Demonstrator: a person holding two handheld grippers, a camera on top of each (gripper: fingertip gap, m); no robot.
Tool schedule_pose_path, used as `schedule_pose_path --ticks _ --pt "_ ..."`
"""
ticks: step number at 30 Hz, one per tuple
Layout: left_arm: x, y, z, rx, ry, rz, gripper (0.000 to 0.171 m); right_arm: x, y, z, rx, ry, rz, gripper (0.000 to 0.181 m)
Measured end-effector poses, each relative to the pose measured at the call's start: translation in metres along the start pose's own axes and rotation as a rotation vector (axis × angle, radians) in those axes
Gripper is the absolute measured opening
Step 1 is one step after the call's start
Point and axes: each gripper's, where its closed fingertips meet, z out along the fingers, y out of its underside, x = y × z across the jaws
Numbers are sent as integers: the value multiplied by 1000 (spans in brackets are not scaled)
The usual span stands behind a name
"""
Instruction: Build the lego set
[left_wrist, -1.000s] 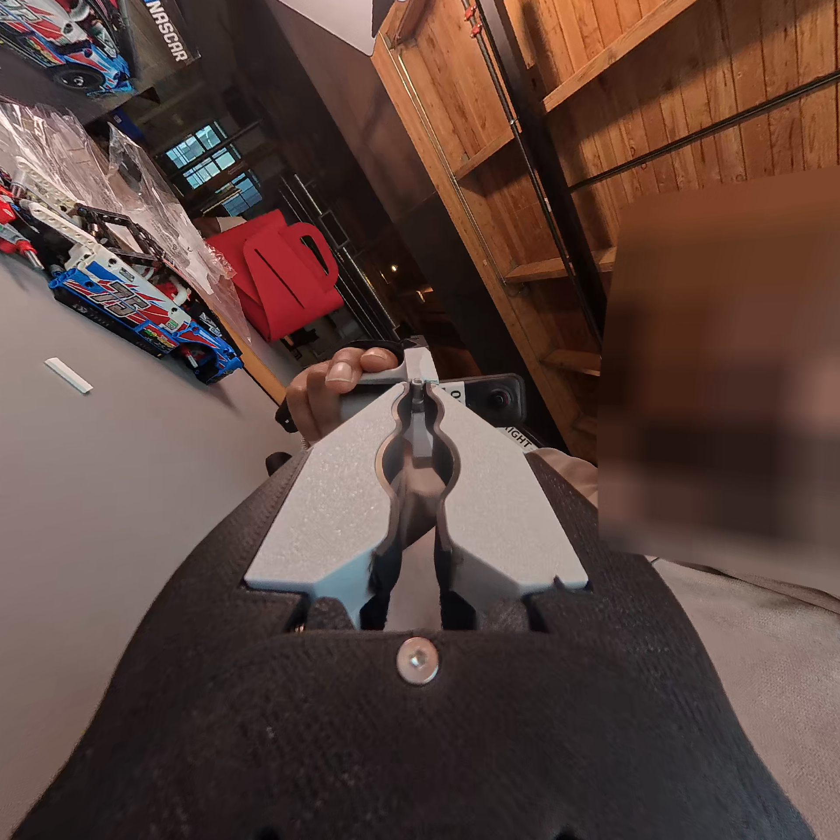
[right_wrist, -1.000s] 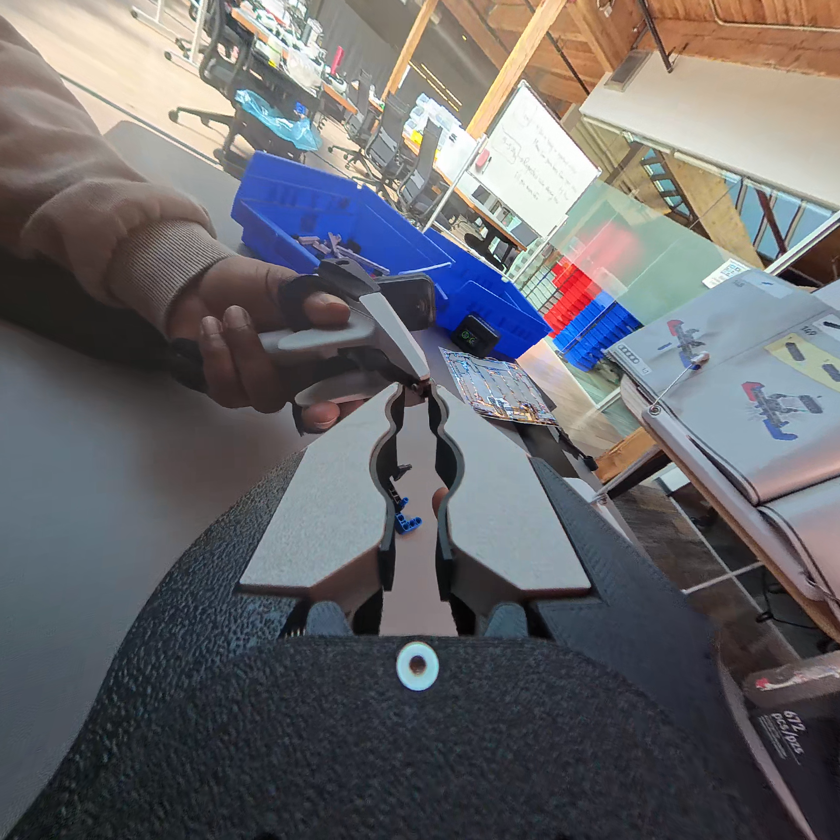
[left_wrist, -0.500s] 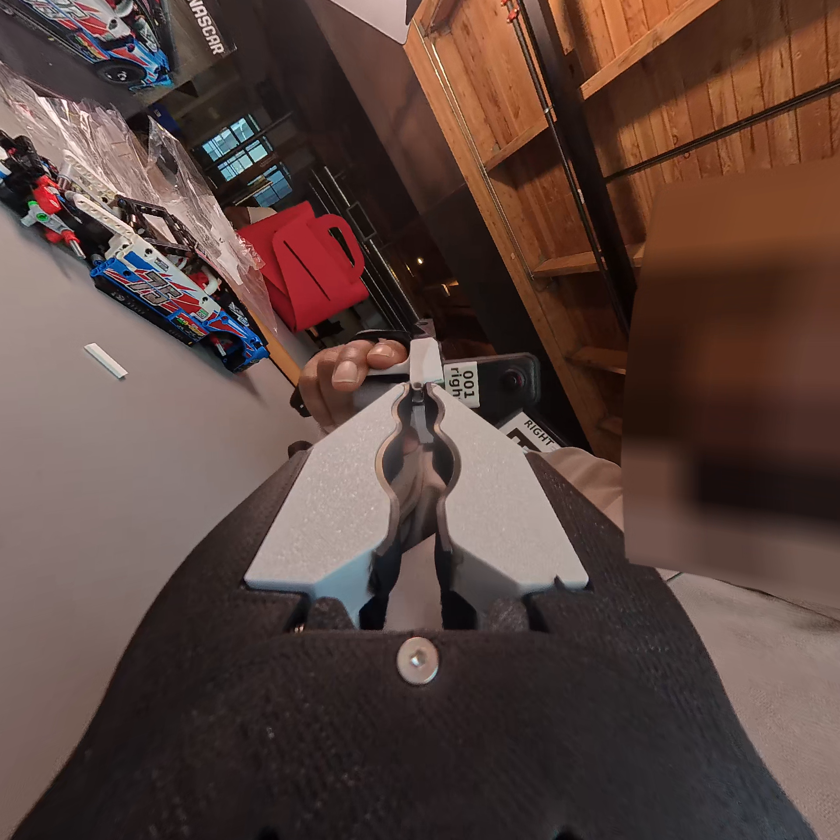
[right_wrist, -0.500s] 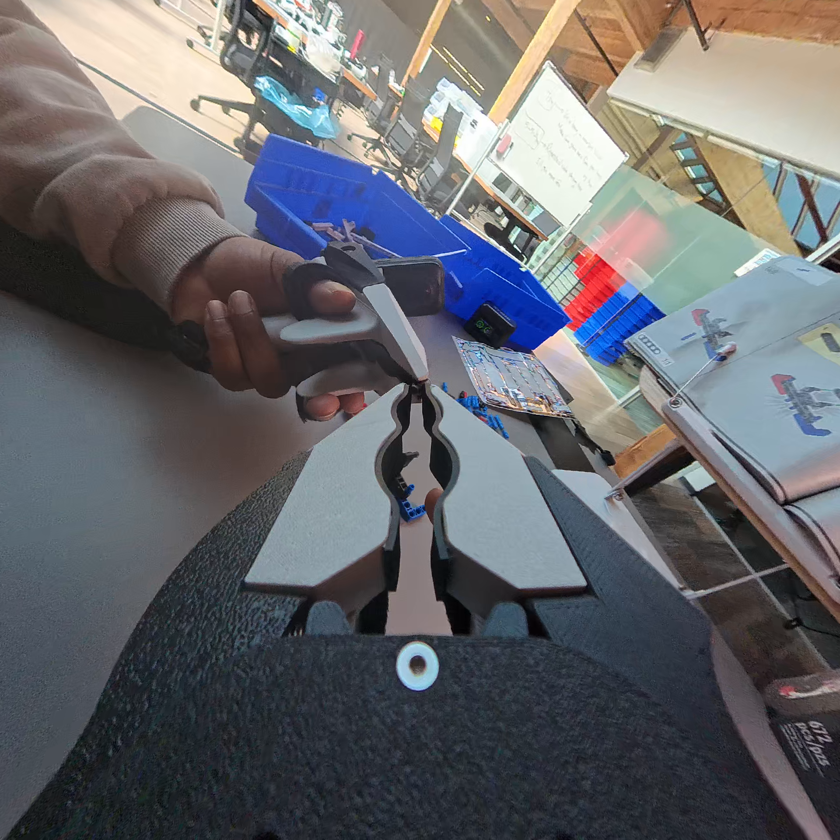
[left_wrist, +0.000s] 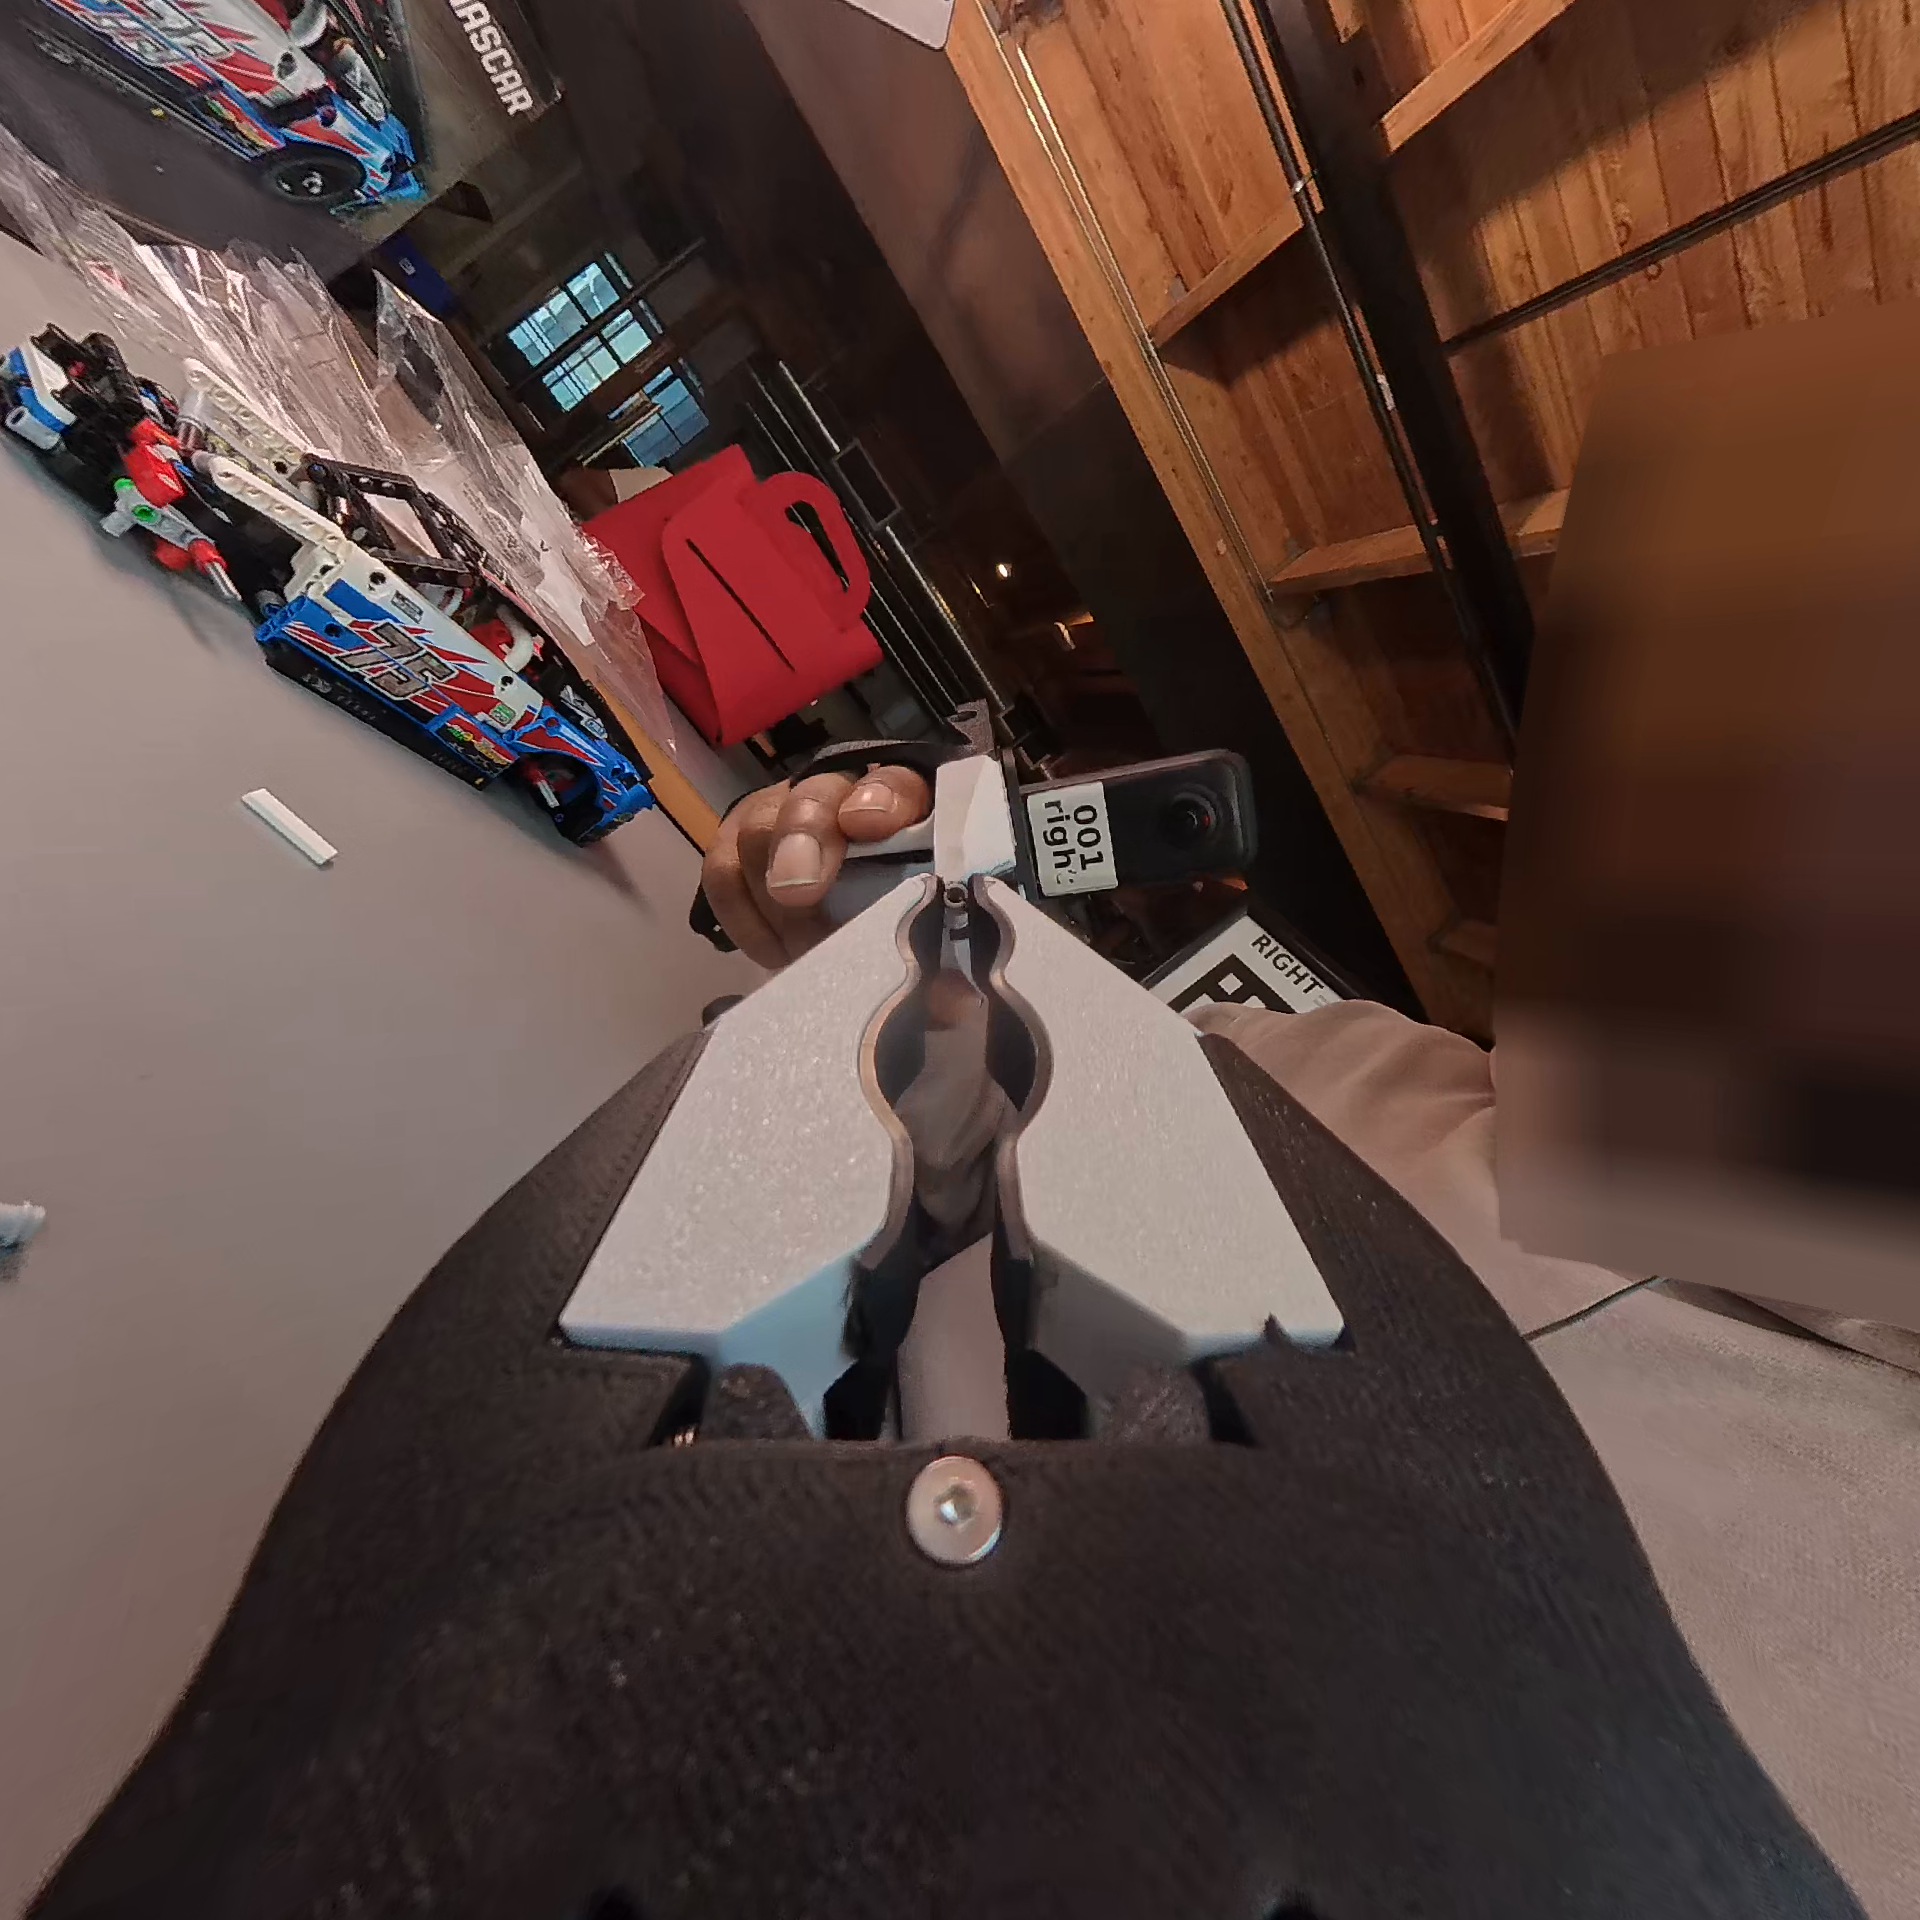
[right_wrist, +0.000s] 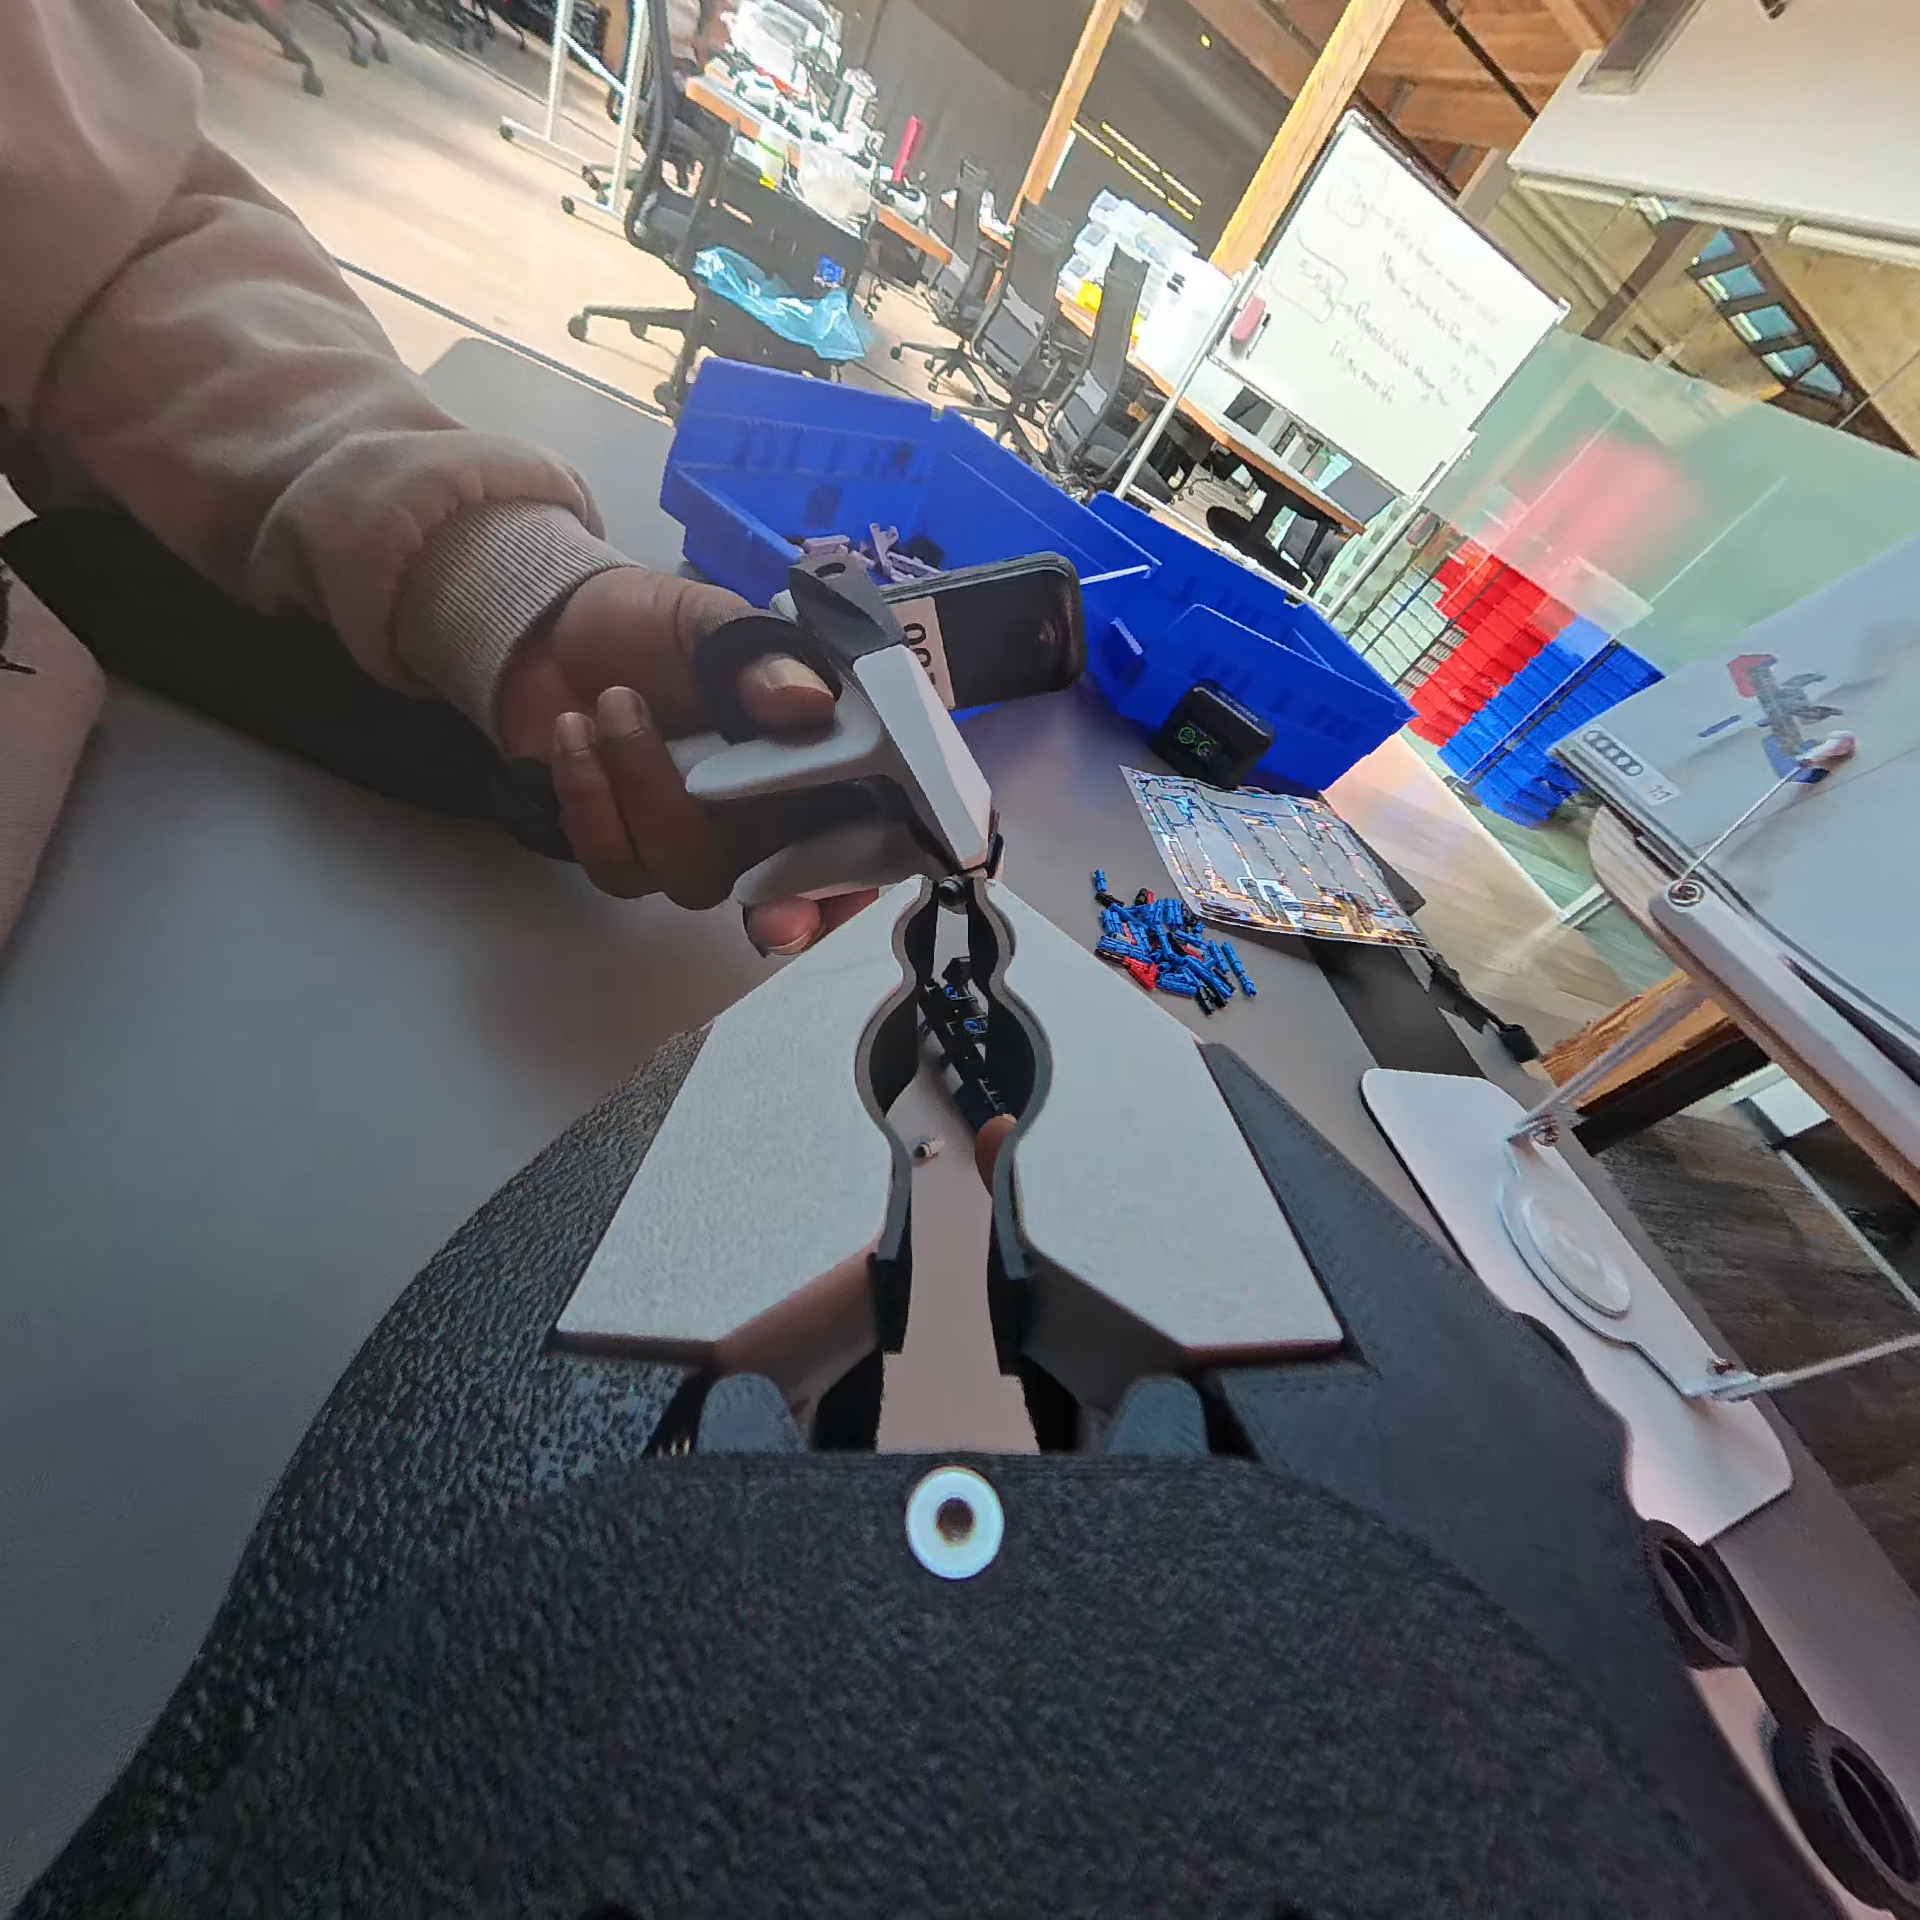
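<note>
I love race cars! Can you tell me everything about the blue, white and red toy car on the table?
The blue, white and red brick-built race car stands on the grey table, looking unfinished. It has printed side panels, dark wheels, and an open black beam frame on top. White beams and red and green pins stick out at its far end. Crinkled clear plastic bags lie right behind it. Neither gripper touches it.

left gripper (left_wrist: 956, 902): pale grey wedge fingers, wavy dark inner edges, black textured body, silver hex screw
right gripper (right_wrist: 954, 894): same build, white-ringed screw
sleeve (right_wrist: 312, 416): beige, ribbed cuff
camera (left_wrist: 1174, 821): black, white sticker
</note>
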Motion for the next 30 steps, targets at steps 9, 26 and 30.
schedule_pose_path --ticks 9,26,30 --pt "-3 -12 -3 98 -8 -58 2 12 0 8 -25 168 -114 3" --pt "-81 79 -39 -895 -558 1035 22 22 67 -49 -271 36 308 3" --pt "-92 91 -42 -982 -578 1061 22 8 79 -55 -286 7 351 3"
